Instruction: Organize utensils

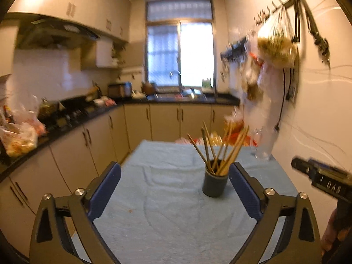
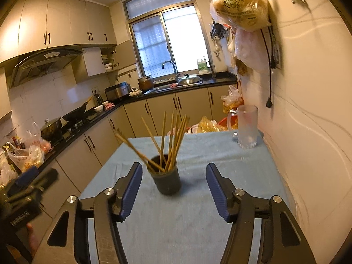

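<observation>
A dark grey cup (image 1: 214,183) holding several wooden chopsticks (image 1: 217,147) stands on a table covered by a light blue cloth (image 1: 154,220). My left gripper (image 1: 175,165) is open and empty; the cup sits just beyond its right finger. In the right wrist view the same cup (image 2: 167,180) with its chopsticks (image 2: 169,140) stands at the tips of my right gripper (image 2: 174,165), nearer the left finger, untouched. That gripper is open too. Each gripper shows at the edge of the other's view: the right gripper (image 1: 319,173) and the left gripper (image 2: 26,187).
A frosted glass pitcher (image 2: 247,127) stands at the table's far right corner by the wall. Plastic bags (image 2: 242,6) hang from wall hooks above it. A dark counter (image 2: 72,129) with pots and bags runs along the left. More bags lie behind the table.
</observation>
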Tool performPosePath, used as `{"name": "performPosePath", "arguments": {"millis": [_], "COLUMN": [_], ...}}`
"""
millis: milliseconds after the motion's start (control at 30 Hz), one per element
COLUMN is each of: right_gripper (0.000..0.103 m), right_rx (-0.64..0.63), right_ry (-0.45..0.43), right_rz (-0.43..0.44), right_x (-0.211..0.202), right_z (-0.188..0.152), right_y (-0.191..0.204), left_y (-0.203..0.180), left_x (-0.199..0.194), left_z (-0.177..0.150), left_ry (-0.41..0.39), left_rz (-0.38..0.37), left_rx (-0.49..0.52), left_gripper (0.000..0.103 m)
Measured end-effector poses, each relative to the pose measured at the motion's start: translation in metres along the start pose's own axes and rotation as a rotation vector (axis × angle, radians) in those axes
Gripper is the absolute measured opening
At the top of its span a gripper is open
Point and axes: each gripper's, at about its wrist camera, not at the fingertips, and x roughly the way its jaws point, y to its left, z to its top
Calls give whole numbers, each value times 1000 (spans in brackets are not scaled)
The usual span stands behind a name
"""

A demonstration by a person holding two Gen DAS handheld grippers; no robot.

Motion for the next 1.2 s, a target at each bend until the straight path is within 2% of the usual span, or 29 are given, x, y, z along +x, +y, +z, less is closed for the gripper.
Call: {"name": "performPosePath", "arguments": {"millis": [100, 233, 400, 733, 1200], "right_gripper": [69, 72, 77, 84, 87], "right_rx": [23, 66, 100, 43, 18], "right_ry": [11, 15, -5, -80, -46], "right_rz": [-1, -7, -21, -120, -149], "right_x": [-11, -28, -49, -82, -73], "right_z": [-16, -37, -55, -80, -97], "right_y": [-2, -5, -6, 6, 9], "left_y": [7, 16, 11, -4, -10], "left_x": [-27, -51, -68, -67, -51], "left_z": [-6, -13, -31, -70, -91], "left_ry": [-65, -70, -32, 96, 195], "left_rz": [33, 15, -4, -45, -12], "left_rx": [-17, -43, -28, 10, 29], "left_gripper": [103, 103, 103, 103, 103]}}
